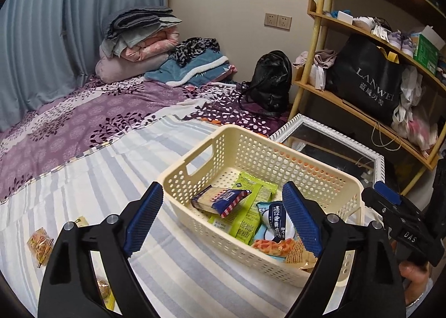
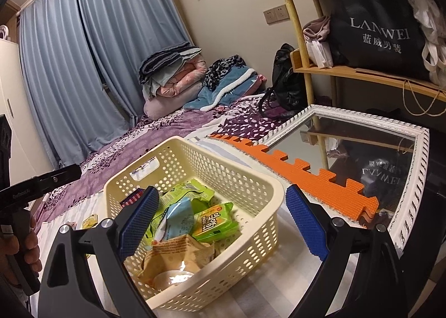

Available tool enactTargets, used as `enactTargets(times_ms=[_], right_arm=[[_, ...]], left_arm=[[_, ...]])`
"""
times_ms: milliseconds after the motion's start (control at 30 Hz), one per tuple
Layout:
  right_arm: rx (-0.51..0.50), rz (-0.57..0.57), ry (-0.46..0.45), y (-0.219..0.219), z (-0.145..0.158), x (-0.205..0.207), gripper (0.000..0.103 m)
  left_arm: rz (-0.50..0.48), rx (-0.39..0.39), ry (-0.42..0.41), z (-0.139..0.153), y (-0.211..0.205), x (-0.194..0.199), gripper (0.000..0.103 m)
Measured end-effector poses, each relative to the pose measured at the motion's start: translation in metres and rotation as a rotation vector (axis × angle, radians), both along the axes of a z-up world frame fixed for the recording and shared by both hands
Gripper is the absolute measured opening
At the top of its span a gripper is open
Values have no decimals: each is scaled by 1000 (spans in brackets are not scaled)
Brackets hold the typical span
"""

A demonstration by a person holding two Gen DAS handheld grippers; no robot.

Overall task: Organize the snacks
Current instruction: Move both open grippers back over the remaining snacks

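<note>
A cream perforated basket (image 1: 278, 150) (image 2: 228, 167) stands on the striped bedsheet (image 1: 117, 167). In it lie a blue-and-red cracker packet (image 1: 220, 199), green packets (image 1: 251, 206) (image 2: 213, 223), a blue-white bag (image 1: 274, 217) and a tan wrapper (image 2: 178, 256). Loose snacks lie on the sheet to the left: an orange-yellow packet (image 1: 40, 245), a second one (image 1: 104, 287) under the left finger, and a small yellow one (image 2: 89, 221). My left gripper (image 1: 223, 185) hangs open at the basket's near left side, holding nothing. My right gripper (image 2: 223, 189) is open over the basket's near corner, also holding nothing.
A white-framed mirror (image 2: 362, 114) and an orange foam mat (image 2: 292, 175) lie right of the basket. Behind them rises a wooden shelf (image 1: 315, 86) with a black bag (image 1: 368, 81). A black backpack (image 1: 271, 81) and folded blankets (image 1: 139, 36) sit at the bed's far end.
</note>
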State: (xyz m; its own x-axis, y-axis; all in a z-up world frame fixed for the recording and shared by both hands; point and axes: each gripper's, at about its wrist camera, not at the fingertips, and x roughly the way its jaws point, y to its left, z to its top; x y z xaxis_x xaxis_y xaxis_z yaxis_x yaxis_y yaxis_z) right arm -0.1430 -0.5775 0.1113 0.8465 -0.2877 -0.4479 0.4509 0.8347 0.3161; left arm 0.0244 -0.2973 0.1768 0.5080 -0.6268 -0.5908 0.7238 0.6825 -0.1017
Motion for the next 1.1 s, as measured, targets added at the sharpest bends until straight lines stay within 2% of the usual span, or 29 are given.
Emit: enactTargets(times_ms=[100, 633, 1100], right_arm=[[-8, 6, -4, 6, 4, 0, 92], [-47, 57, -32, 33, 28, 2, 93], [-84, 142, -51, 68, 44, 5, 94]], left_arm=[[20, -6, -7, 2, 10, -1, 95], [93, -44, -28, 17, 61, -8, 98], [213, -88, -38, 28, 128, -14, 99]])
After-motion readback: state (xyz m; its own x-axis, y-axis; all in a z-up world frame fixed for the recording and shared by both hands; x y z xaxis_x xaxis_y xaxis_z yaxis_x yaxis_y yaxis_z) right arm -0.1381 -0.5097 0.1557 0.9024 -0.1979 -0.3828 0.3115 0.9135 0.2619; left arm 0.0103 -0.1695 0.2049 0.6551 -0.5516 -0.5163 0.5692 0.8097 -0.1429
